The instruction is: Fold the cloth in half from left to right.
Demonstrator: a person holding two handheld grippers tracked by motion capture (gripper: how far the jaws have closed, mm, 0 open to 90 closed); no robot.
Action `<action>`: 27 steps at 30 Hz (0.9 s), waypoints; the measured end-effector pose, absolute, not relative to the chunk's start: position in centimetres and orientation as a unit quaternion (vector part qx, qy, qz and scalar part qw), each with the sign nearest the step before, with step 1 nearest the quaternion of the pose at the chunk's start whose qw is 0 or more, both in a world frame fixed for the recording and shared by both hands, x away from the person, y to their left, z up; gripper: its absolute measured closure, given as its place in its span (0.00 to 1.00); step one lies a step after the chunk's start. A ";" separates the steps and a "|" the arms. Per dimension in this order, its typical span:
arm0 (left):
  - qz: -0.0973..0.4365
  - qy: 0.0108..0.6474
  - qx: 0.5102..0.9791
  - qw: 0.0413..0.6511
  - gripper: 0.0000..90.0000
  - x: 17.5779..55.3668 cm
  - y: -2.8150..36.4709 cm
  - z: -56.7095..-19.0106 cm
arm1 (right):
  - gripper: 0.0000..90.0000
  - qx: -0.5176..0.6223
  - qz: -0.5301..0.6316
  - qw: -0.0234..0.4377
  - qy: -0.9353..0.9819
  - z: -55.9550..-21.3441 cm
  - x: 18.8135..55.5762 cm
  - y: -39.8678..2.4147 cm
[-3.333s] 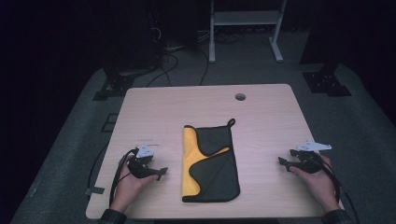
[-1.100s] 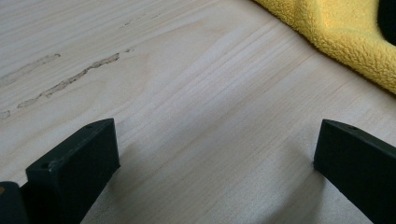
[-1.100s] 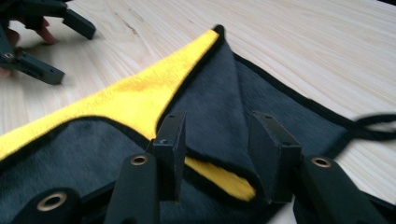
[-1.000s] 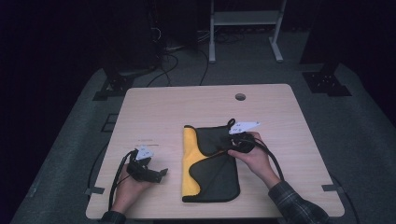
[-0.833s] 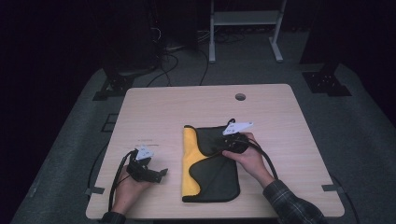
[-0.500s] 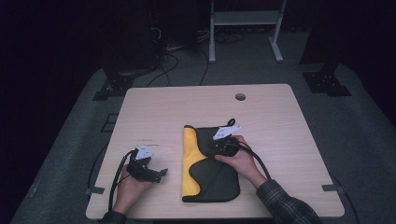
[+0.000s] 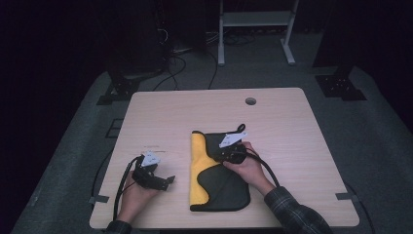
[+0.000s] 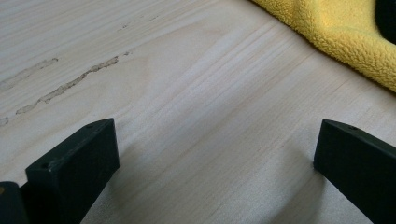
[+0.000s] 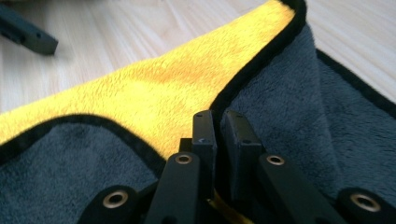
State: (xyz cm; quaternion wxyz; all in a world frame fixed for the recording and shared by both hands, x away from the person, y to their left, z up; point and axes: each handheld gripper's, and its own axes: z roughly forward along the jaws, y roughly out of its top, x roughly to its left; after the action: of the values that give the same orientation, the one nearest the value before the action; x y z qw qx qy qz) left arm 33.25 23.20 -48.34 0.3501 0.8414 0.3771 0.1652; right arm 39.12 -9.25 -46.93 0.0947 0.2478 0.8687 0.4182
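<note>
- The towel (image 7: 219, 175) is lying folded in the middle of the desk (image 7: 292, 131), grey side up with the yellow lining showing along its left edge. I'd guess it's laid out flat like that so an edge is easy to grab and fold or unfold.
- The right hand-held gripper (image 9: 219, 126) is down on the cloth right where the black-trimmed grey flap curves back off the yellow. Its jaws have just snapped closed, and they're pretty much together now. It looks like they've pinched that trimmed edge, though the exact bit of fabric between the tips is hard to make out.
- From the high view, the right hand (image 7: 246, 165) sits on the upper half of the towel, which fits a grab at the flap's border.
- The left hand-held gripper (image 8: 215, 154) is parked on bare wood just beside the yellow edge. Its jaws are spread wide with nothing in them, and it's probably just waiting its turn.
</note>
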 end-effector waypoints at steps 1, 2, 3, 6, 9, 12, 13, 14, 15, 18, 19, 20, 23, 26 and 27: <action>0.165 0.377 0.841 0.350 0.00 33.2 23.2 -48.3 | 0.91 0.250 0.420 0.093 0.867 -46.8 39.2 -9.3; 0.165 0.377 0.841 0.350 0.00 33.2 23.2 -48.3 | 0.91 0.255 0.424 0.092 0.864 -46.6 39.3 -9.5; 0.165 0.377 0.841 0.350 0.00 33.2 23.2 -48.3 | 0.91 0.256 0.427 0.094 0.862 -46.4 39.5 -9.6; 0.165 0.377 0.841 0.350 0.00 33.2 23.2 -48.3 | 0.91 0.264 0.433 0.100 0.856 -45.9 39.9 -10.0; 0.165 0.377 0.841 0.350 0.00 33.2 23.2 -48.3 | 0.91 0.285 0.442 0.110 0.843 -45.1 40.7 -10.7; 0.165 0.377 0.841 0.350 0.00 33.2 23.2 -48.3 | 0.91 0.303 0.449 0.121 0.832 -44.5 41.7 -11.5; 0.166 0.377 0.841 0.350 0.00 33.2 23.2 -48.3 | 0.91 0.312 0.450 0.124 0.828 -44.3 42.0 -11.8; 0.166 0.377 0.841 0.351 0.00 33.2 23.2 -48.3 | 0.91 0.320 0.450 0.126 0.824 -44.1 42.4 -12.0; 0.166 0.377 0.841 0.351 0.00 33.2 23.2 -48.4 | 0.91 0.325 0.449 0.128 0.822 -44.0 42.8 -12.3; 0.166 0.377 0.841 0.352 0.00 33.3 23.2 -48.4 | 0.91 0.343 0.444 0.135 0.817 -43.8 43.8 -13.0; 0.166 0.377 0.841 0.352 0.00 33.3 23.2 -48.4 | 0.91 0.348 0.442 0.135 0.816 -43.7 44.2 -13.3; 0.166 0.377 0.841 0.352 0.00 33.3 23.2 -48.4 | 0.91 0.352 0.439 0.137 0.815 -43.7 44.5 -13.5; 0.166 0.377 0.840 0.352 0.00 33.3 23.2 -48.4 | 0.91 0.365 0.433 0.139 0.812 -44.0 45.3 -14.0; 0.166 0.377 0.841 0.352 0.00 33.3 23.2 -48.4 | 0.91 0.378 0.428 0.138 0.810 -44.5 45.9 -14.4; 0.166 0.377 0.841 0.352 0.00 33.3 23.2 -48.4 | 0.91 0.382 0.424 0.138 0.810 -44.7 46.1 -14.5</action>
State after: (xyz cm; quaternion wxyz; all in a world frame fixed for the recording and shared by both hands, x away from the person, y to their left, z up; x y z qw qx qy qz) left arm 33.25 23.19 -48.37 0.3517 0.8405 0.3772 0.1661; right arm 46.13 -14.53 -44.69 0.1379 0.3815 0.8098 0.4239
